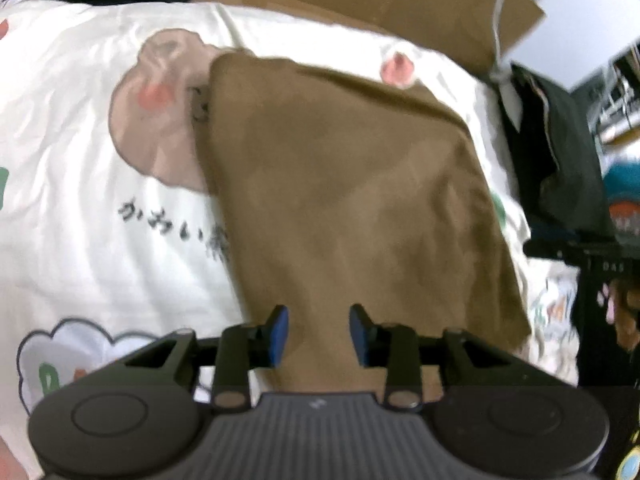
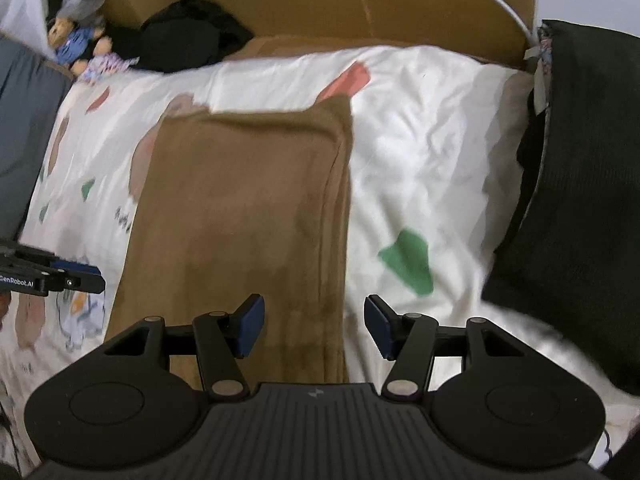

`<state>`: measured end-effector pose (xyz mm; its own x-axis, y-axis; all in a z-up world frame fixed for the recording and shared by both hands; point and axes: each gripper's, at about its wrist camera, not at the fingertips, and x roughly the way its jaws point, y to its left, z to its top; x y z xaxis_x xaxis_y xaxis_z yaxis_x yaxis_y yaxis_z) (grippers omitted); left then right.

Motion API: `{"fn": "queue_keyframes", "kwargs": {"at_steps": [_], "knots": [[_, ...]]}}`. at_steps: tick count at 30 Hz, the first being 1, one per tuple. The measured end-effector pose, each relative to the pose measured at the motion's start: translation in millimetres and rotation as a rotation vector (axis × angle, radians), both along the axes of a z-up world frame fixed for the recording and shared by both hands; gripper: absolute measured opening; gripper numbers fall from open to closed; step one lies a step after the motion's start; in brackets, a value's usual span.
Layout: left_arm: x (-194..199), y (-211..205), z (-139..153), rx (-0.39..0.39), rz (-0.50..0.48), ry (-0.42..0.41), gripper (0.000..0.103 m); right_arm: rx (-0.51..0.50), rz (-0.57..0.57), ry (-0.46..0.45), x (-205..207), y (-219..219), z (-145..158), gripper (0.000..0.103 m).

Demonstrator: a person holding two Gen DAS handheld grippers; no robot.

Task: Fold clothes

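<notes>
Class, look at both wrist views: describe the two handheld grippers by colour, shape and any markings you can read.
Both the left gripper and the right gripper are matte black, with a ribbed centre plate, two round discs, silver pivot pins and blue fingertip pads. Seen side-on in the right view, the left one bears white lettering.

Brown cloth [image 1: 344,200] folded, flat on white printed bedsheet [image 1: 80,152]. Left gripper [image 1: 318,334] above cloth's near edge, blue pads apart, nothing clamped. Cardboard [image 1: 360,4] far side. Dark clothes [image 1: 560,152] right.
</notes>
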<state>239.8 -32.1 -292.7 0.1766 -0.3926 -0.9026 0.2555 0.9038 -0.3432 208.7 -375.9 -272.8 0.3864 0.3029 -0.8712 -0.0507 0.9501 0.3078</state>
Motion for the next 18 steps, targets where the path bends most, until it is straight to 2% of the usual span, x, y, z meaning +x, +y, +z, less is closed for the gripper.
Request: {"fn": "queue_keyframes", "kwargs": {"at_steps": [5,18], "knots": [[25,10,-9,-0.026,0.069,-0.006,0.037,0.035,-0.062,0.0,25,-6,-4,0.06],[65,23,-35,-0.062,0.162,-0.004,0.037,0.011,-0.073,-0.037,69,-1,-16,0.061]]}}
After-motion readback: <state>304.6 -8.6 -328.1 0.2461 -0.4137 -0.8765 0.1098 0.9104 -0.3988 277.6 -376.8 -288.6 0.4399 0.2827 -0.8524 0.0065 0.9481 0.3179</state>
